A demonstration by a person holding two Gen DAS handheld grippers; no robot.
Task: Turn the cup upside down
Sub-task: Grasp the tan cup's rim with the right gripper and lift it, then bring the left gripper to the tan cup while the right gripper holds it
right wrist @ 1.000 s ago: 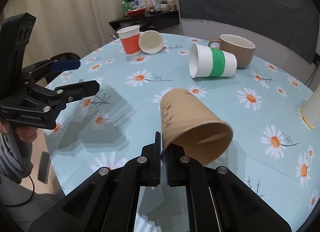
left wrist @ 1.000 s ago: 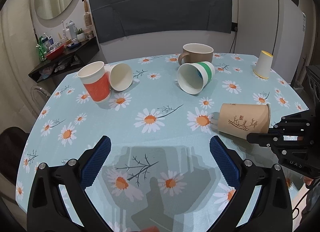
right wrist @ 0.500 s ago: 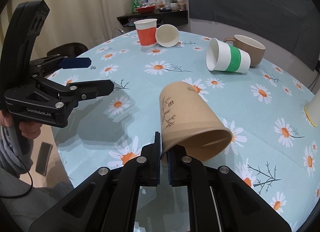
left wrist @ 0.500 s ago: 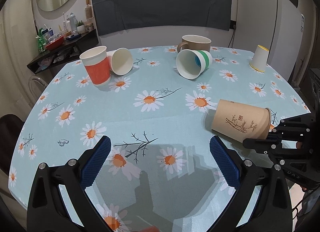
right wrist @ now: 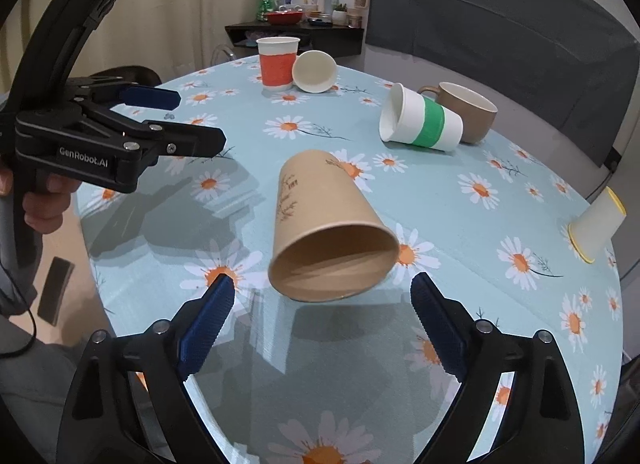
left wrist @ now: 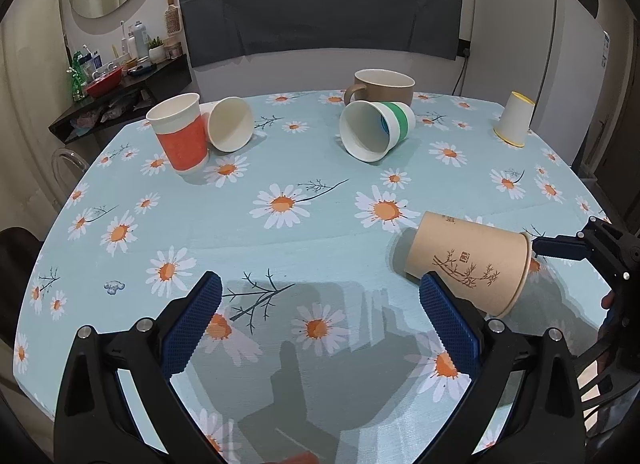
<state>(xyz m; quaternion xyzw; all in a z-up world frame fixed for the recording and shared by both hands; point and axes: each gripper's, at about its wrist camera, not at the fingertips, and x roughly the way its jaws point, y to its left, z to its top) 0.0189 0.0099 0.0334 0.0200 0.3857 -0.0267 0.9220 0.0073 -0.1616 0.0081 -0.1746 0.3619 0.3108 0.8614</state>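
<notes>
A brown paper cup (right wrist: 320, 232) with a branch print is tilted on its side, its open mouth facing my right gripper; it also shows in the left wrist view (left wrist: 468, 262) at the right. My right gripper (right wrist: 322, 328) is open, its blue pads on either side of the cup's mouth and apart from it. My left gripper (left wrist: 320, 328) is open and empty over the tablecloth, left of the cup; it shows in the right wrist view (right wrist: 188, 120) at the left.
On the daisy tablecloth (left wrist: 280, 232): an upright orange-sleeved cup (left wrist: 180, 132), a white cup on its side (left wrist: 230, 124), a green-banded cup on its side (left wrist: 376, 130), a brown mug (left wrist: 382, 86), an upside-down yellow-rimmed cup (left wrist: 514, 124). A fridge (left wrist: 560, 64) stands behind at right.
My right gripper has opened and let go of the brown cup's rim. The cup now lies free, tilted on the table. Both grippers drew back slightly.
</notes>
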